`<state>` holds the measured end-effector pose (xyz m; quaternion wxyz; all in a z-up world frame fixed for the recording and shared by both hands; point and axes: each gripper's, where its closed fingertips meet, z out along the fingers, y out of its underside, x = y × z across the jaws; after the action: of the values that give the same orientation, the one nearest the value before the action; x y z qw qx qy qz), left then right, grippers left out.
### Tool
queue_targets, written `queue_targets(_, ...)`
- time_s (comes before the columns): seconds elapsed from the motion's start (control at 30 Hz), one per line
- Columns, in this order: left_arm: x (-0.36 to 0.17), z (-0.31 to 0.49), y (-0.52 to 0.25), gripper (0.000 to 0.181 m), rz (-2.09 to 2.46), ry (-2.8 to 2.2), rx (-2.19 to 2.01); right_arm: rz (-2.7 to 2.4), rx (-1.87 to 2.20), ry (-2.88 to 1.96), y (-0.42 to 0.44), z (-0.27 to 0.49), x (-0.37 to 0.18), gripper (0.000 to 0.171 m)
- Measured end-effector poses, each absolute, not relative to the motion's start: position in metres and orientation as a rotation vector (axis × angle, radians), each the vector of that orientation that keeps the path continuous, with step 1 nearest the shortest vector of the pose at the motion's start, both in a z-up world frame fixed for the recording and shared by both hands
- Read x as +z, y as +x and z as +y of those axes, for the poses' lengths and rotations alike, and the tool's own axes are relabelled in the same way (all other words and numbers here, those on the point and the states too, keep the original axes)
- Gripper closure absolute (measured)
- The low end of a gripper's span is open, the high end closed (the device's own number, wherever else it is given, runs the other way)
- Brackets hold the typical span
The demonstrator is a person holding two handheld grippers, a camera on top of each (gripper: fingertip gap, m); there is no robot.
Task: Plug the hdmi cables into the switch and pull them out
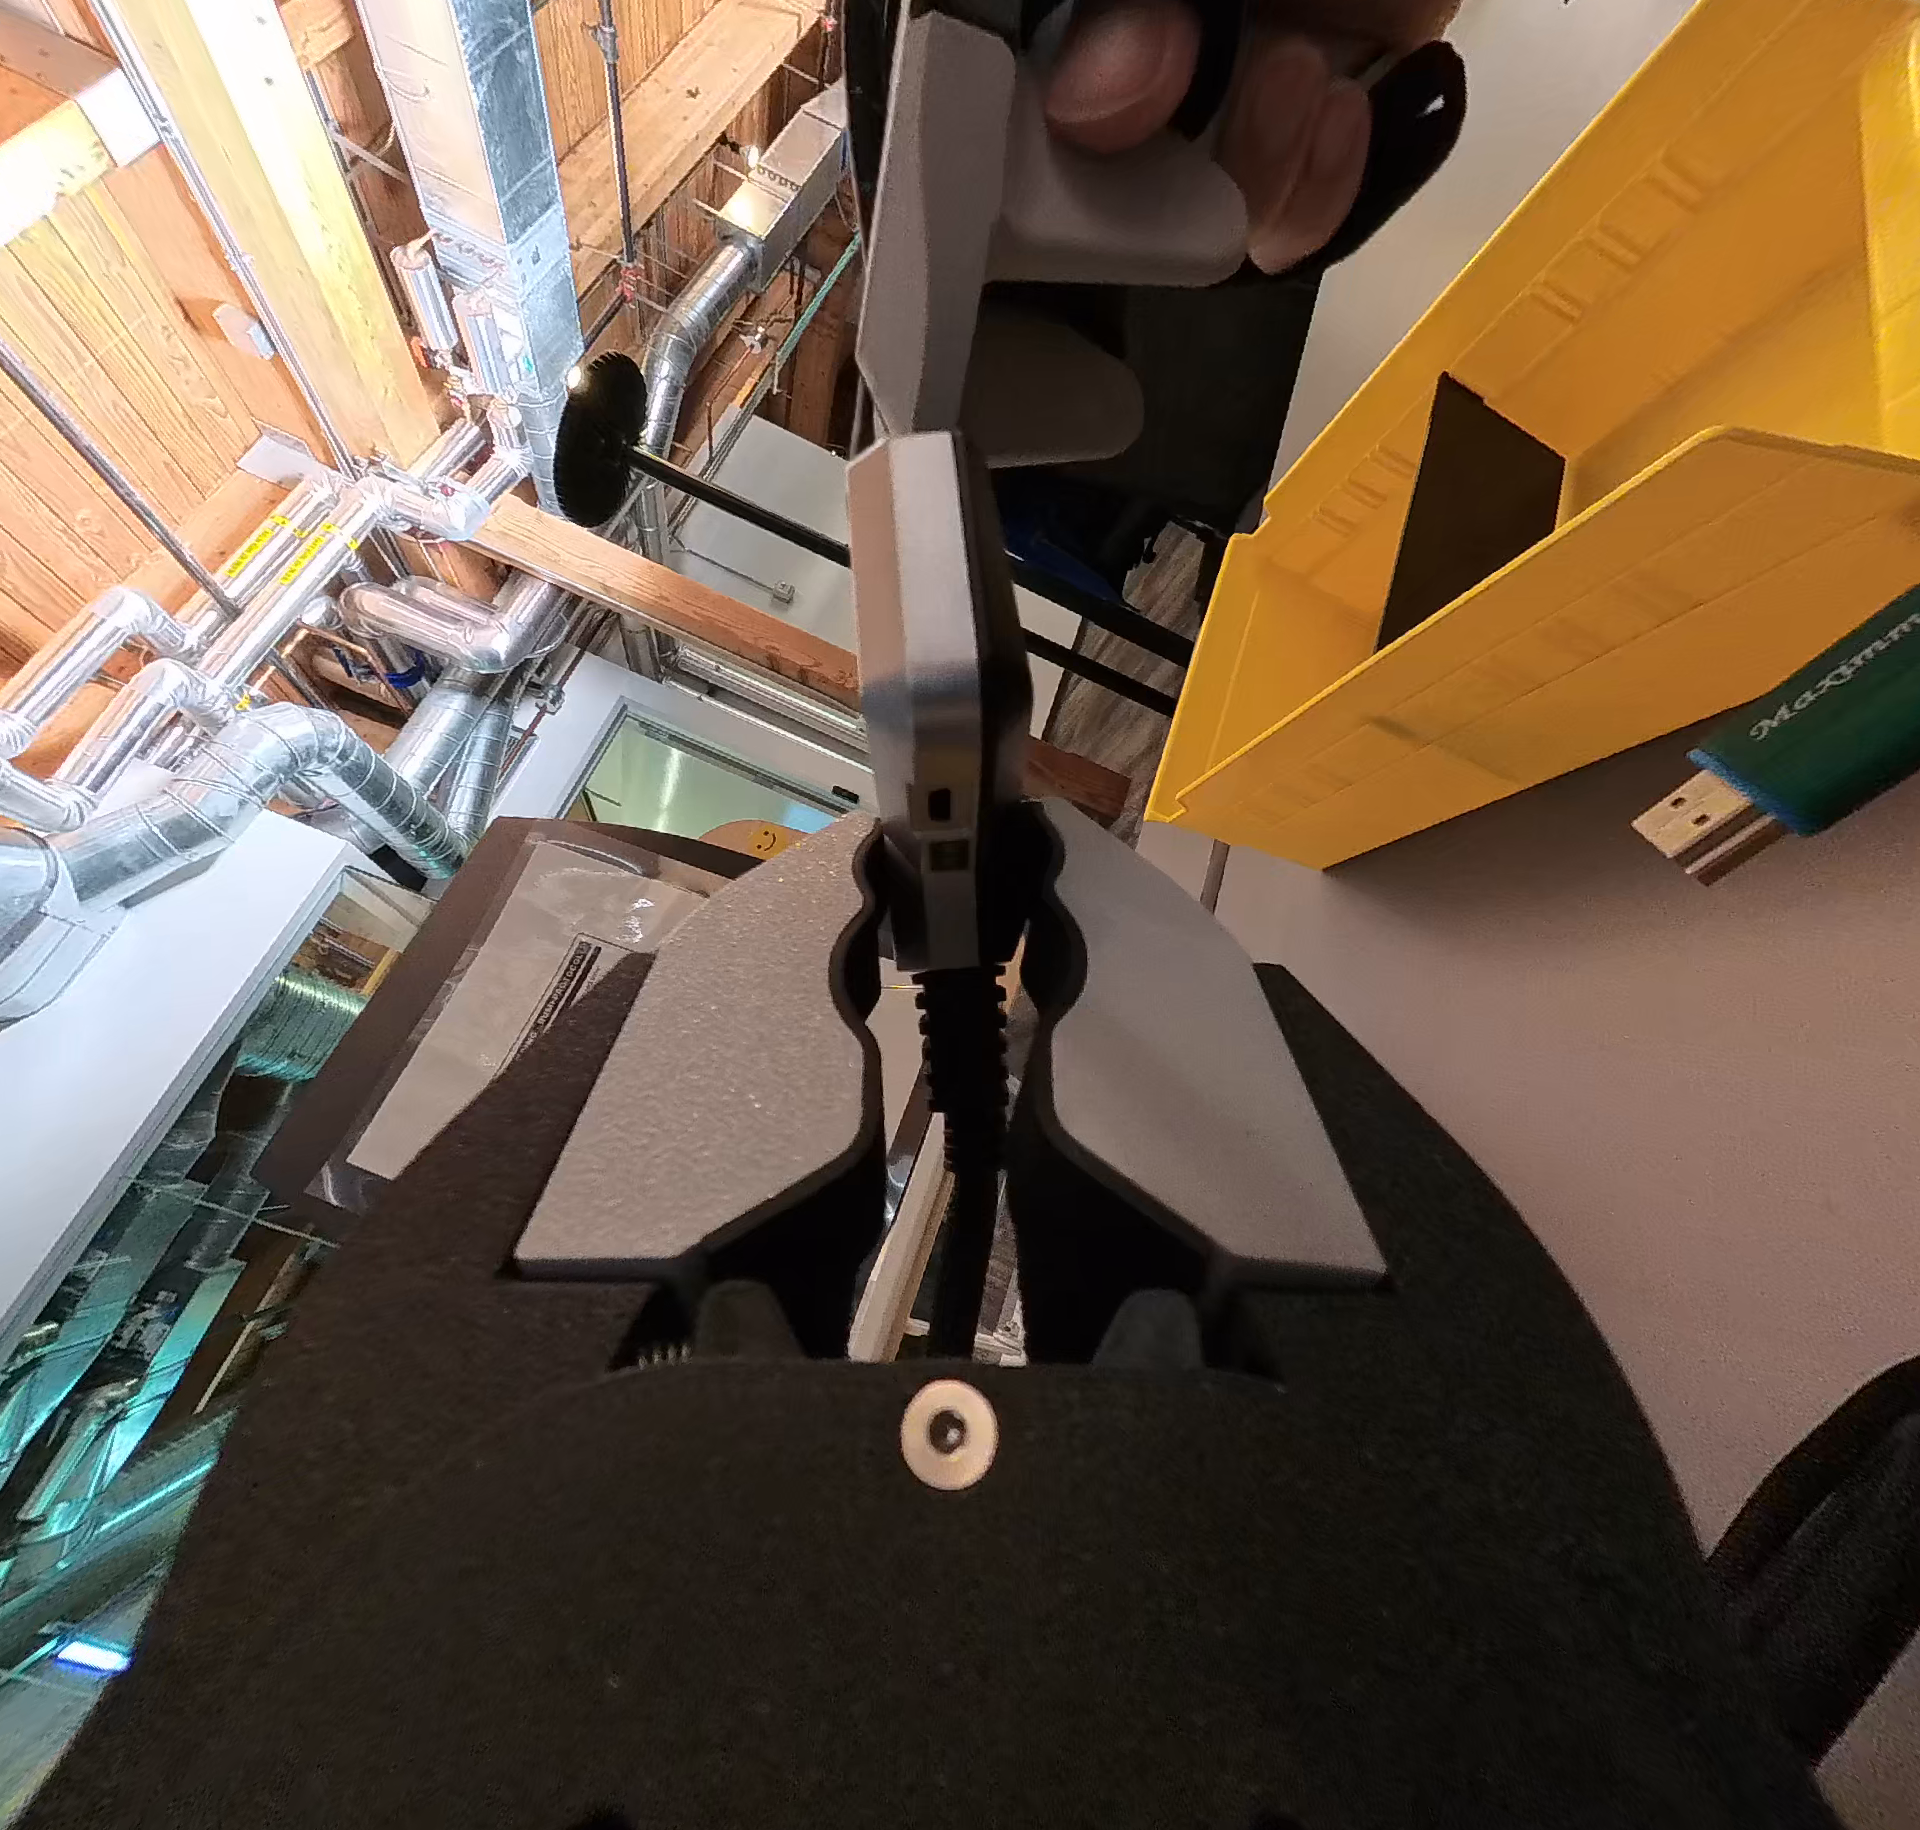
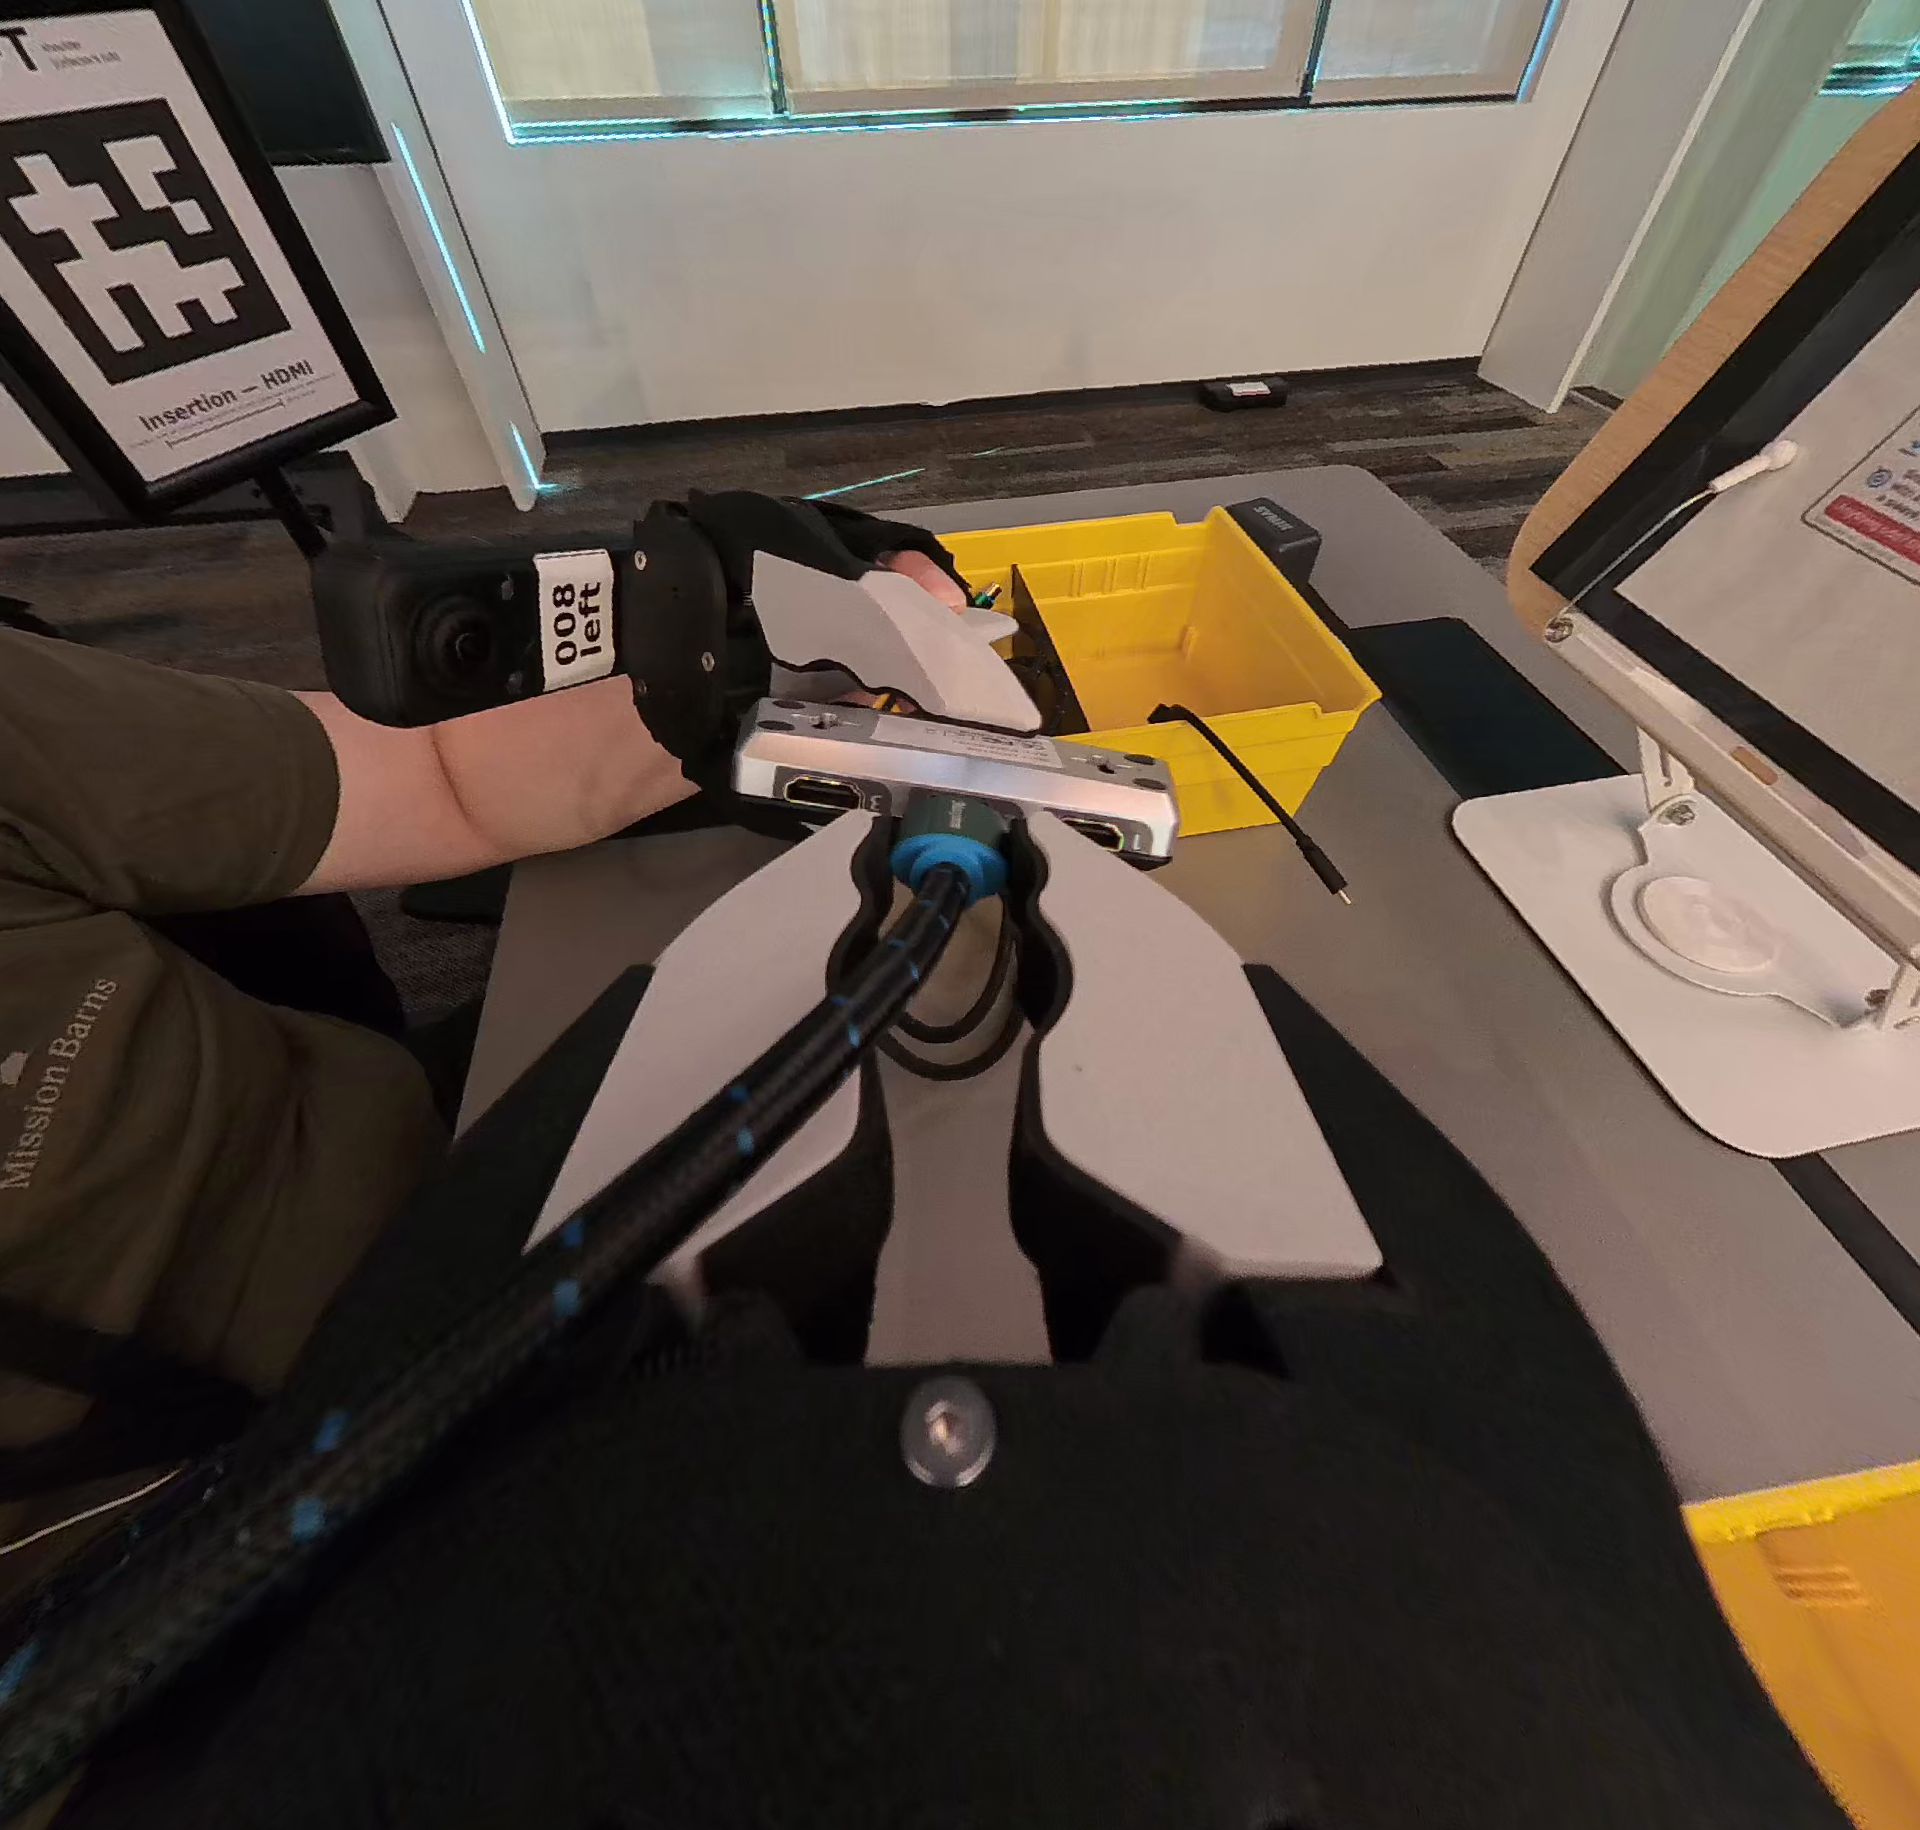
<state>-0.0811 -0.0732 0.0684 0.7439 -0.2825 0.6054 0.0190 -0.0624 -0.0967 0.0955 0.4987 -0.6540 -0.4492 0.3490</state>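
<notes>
The switch (image 2: 956,772), a flat silver box, is held in the air above the counter (image 2: 1455,1032), just in front of the yellow bin (image 2: 1247,627). The left gripper (image 1: 956,897) has its jaws pinching one end of the switch, where a ribbed black lead leaves it. At the switch's near face, the right gripper (image 2: 940,845) has its jaws pressed onto the green-and-blue plug (image 2: 940,830) of a braided HDMI cable (image 2: 623,1250), which sits in or at the middle port; how deep it is seated I cannot tell.

The likely trouble is leverage. The switch is gripped only at one end, so a push or pull off the port's axis could twist it in the left jaws or cock the plug and jam it. The stiff cable trails back past the right gripper, and its drag could also tilt the plug.

On either side of the plug an open port shows. In the left wrist view a second green plug (image 1: 1766,762) lies on the counter beside the bin. A thin black wire (image 2: 1257,793) runs from the bin over the counter just right of the switch and could snag. Farther right stands a tilted screen on a white stand (image 2: 1683,949), clear of the work.
</notes>
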Motion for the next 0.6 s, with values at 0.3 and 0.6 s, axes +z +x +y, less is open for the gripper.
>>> queue_targets(0.3, 0.064, -0.064, -0.083, 0.16, 1.318, -0.737, 0.01, -1.06, 0.844, -1.592, -0.067, -0.092, 0.092, 0.149)
queue_targets(0.6, 0.063, -0.062, -0.084, 0.16, 1.285, -0.805, 0.001, -0.997, 0.78, -1.635, -0.07, -0.091, 0.093, 0.149)
